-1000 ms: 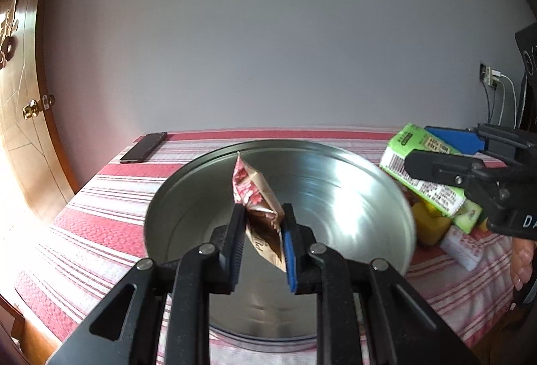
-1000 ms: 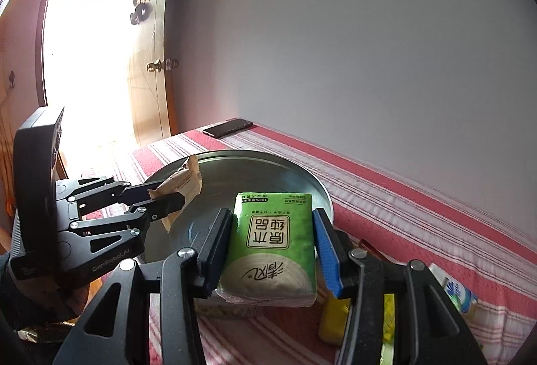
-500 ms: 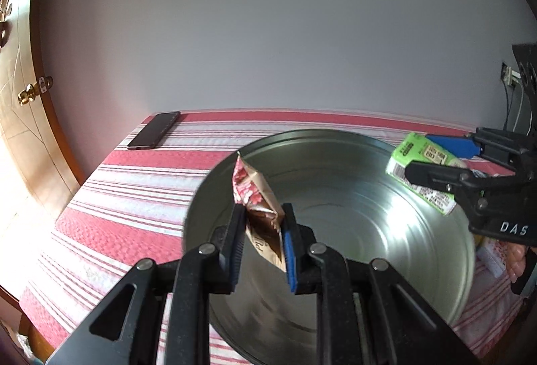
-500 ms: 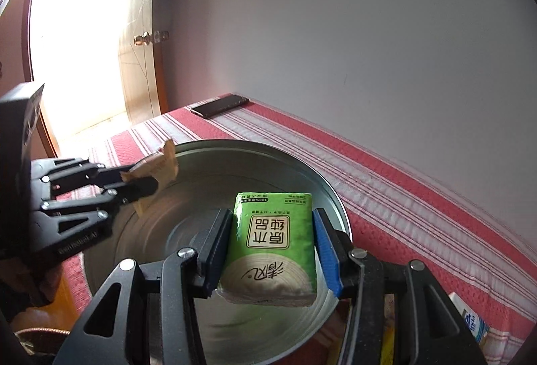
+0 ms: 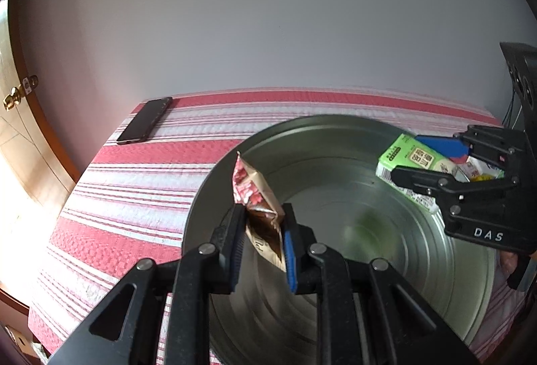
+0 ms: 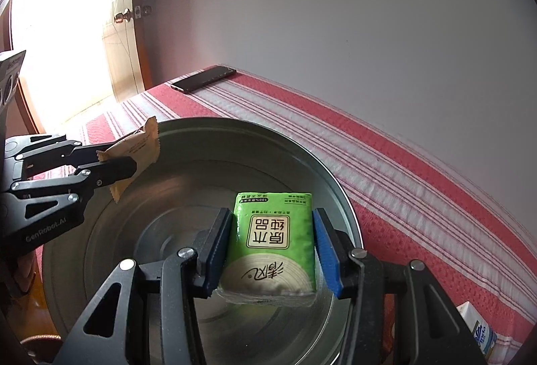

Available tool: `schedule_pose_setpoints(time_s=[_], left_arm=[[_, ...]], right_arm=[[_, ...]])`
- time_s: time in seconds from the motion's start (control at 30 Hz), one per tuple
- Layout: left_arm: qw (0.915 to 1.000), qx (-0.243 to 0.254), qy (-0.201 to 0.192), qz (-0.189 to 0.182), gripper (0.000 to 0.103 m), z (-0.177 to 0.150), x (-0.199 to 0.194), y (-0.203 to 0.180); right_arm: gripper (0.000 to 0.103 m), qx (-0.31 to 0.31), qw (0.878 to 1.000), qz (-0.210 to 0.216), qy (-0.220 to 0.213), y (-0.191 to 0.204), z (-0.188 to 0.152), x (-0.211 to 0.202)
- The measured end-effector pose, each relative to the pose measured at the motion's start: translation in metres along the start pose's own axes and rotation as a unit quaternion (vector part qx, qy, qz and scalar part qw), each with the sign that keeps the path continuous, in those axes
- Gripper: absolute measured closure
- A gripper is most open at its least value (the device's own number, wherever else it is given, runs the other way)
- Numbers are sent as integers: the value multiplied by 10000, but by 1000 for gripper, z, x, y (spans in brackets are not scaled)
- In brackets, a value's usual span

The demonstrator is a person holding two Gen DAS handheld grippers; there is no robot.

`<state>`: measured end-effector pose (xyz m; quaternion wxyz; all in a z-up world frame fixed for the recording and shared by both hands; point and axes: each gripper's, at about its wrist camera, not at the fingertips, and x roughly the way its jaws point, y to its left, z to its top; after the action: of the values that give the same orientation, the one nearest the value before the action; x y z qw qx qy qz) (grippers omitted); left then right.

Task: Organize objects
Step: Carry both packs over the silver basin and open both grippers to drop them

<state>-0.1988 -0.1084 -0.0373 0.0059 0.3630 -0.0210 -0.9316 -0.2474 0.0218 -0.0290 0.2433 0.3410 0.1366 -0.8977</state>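
A large round metal basin (image 5: 396, 251) stands on the red-striped cloth; it also shows in the right wrist view (image 6: 110, 230). My left gripper (image 5: 261, 230) is shut on a brown and red snack packet (image 5: 255, 197) and holds it over the basin's left side; the packet shows in the right wrist view (image 6: 137, 146). My right gripper (image 6: 272, 244) is shut on a green tissue pack (image 6: 272, 230) and holds it over the basin's right side; the pack shows in the left wrist view (image 5: 412, 163).
A black phone (image 5: 146, 125) lies at the table's far left corner by the wall, and shows in the right wrist view (image 6: 204, 78). Small packets (image 6: 480, 331) lie on the cloth right of the basin. A wooden door (image 6: 124, 29) stands left.
Both grippers have moved inward over the basin with their loads still held. The tissue pack has come from outside the rim to above the basin's inside.
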Motion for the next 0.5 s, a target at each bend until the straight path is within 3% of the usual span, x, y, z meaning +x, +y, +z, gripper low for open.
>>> schedule_pose_setpoints(time_s=[0.5], left_arm=[[9992, 216, 252, 203, 84, 1, 15, 0]], right_arm=[[52, 2, 9998, -36, 206, -2, -1, 12]])
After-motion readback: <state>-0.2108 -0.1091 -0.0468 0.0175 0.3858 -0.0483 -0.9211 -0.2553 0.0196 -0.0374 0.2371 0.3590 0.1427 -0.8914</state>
